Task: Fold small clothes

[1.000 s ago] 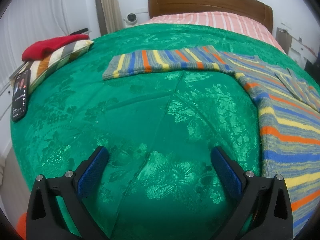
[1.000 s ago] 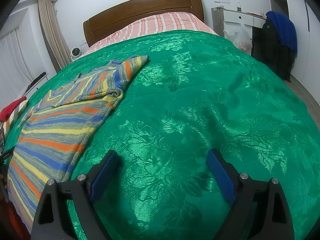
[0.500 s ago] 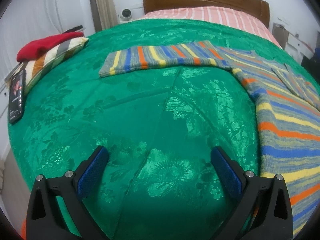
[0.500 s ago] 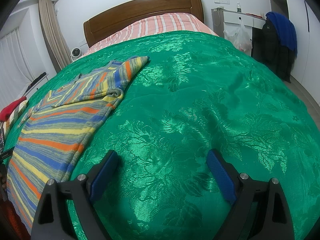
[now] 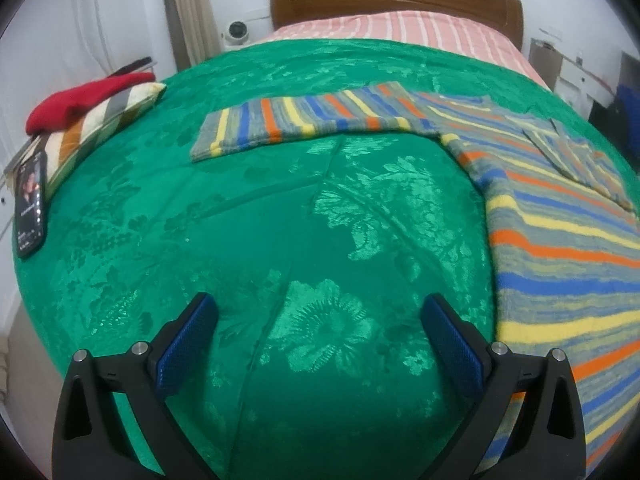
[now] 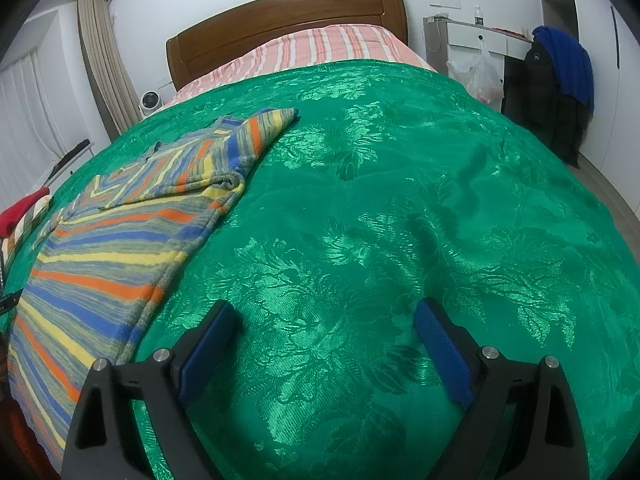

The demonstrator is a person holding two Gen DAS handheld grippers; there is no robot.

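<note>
Hovering over the green bedspread, the left gripper and right gripper both gape wide, holding nothing. Only the left view shows the striped sweater's outstretched sleeve at 12 o'clock and a phone at 9; the right view has the sweater at 9 o'clock, one sleeve folded across it.

I see a glossy green satin bedspread with a woven floral sheen, under a matt, fuzzy knit striped sweater. My jaws carry textured blue rubbery pads on matt black plastic; the headboard is polished wood.
</note>
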